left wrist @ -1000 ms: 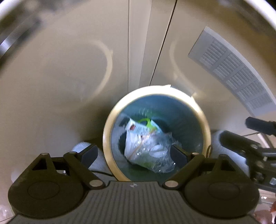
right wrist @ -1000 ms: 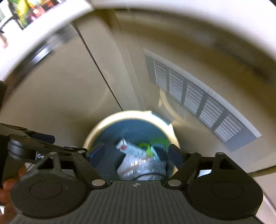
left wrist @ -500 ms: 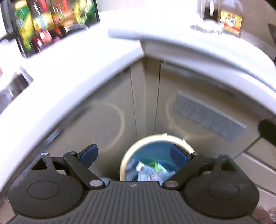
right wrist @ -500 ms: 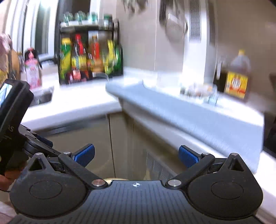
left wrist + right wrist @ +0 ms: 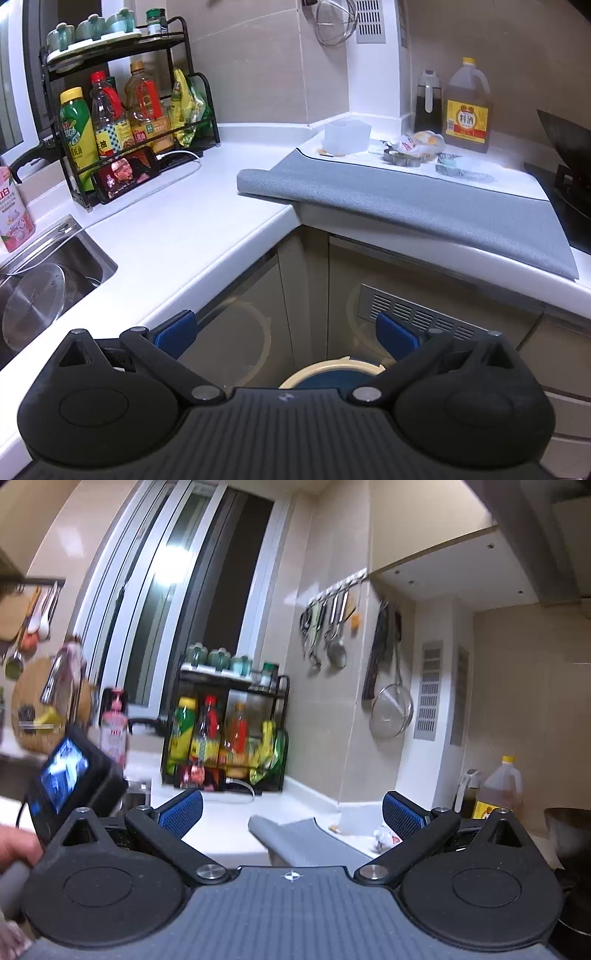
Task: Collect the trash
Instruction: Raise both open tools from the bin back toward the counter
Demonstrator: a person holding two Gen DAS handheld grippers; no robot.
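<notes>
The trash bin (image 5: 328,373), cream rim and blue inside, stands on the floor by the corner cabinets, mostly hidden behind my left gripper's body. My left gripper (image 5: 286,332) hangs above it, its jaws opening wide with nothing between them. A crumpled wrapper (image 5: 417,142) lies at the back of the grey mat (image 5: 406,199) on the counter. My right gripper (image 5: 291,812) points level across the counter, open and empty, and the wrapper (image 5: 386,838) shows just beside its right finger, well beyond it. A hand (image 5: 14,845) holds the left gripper at the left edge.
A sink (image 5: 85,254) with a steel lid sits at the left. A bottle rack (image 5: 125,110) and a phone (image 5: 127,173) stand in the corner. A clear container (image 5: 347,136), metal cutters (image 5: 402,155), an oil jug (image 5: 467,110) and a wok (image 5: 565,147) lie along the right counter.
Both grippers rose from right over the bin and tilted up. The bag of rubbish inside the bin dropped out of sight, and the counter came into view.
</notes>
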